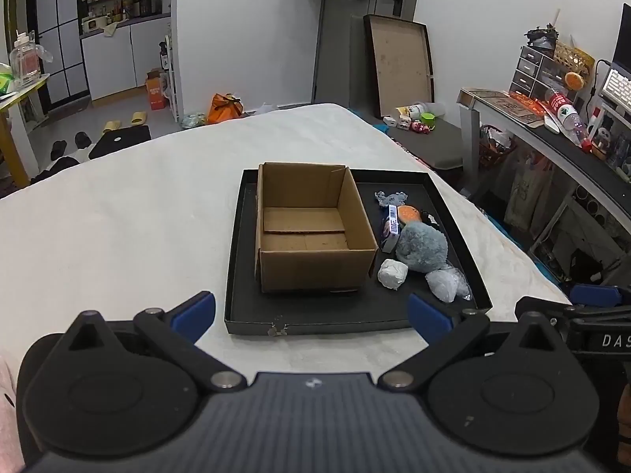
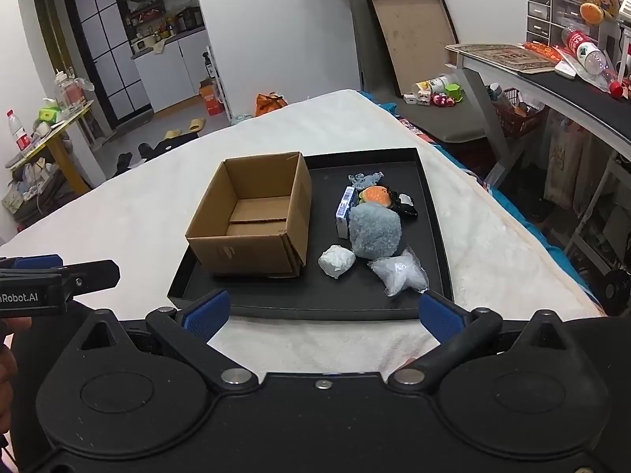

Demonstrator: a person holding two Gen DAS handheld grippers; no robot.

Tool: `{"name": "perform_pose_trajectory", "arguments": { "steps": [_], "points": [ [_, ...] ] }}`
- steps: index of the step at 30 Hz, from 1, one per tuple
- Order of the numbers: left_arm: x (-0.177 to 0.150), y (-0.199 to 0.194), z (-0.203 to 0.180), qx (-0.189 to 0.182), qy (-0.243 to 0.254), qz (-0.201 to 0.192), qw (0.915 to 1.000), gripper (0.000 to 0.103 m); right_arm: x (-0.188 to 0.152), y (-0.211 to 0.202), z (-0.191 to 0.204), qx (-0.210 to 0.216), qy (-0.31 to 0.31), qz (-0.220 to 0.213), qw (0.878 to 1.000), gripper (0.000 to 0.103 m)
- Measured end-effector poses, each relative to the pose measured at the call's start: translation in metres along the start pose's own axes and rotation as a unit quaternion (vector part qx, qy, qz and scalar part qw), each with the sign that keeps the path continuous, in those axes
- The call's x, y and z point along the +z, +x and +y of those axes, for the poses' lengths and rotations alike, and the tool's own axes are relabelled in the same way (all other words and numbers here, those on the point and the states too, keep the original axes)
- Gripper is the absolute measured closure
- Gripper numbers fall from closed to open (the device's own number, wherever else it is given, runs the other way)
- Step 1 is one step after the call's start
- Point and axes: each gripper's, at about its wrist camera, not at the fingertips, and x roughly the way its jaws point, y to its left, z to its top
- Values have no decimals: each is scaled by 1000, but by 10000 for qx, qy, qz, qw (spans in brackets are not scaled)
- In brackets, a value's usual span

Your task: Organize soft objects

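Note:
An open, empty cardboard box stands in a black tray on a white bed. Right of the box lie soft things: a grey plush, a white wad, a clear plastic bag, an orange toy, a small grey piece and a barcoded packet. My left gripper is open and empty before the tray's near edge. My right gripper is open and empty at the near edge too.
The white bed spreads left of the tray. A desk with clutter stands at the right. A flat box lid leans on the far wall. The other gripper shows at each view's edge.

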Motion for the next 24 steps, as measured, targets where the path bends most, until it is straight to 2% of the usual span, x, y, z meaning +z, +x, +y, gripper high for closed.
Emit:
{"name": "perform_pose_trajectory", "arguments": {
  "steps": [24],
  "points": [
    [2,4,-4,10,26,89,10000,0,1,2,4,-55,-91,76,9999,0]
  ]
}}
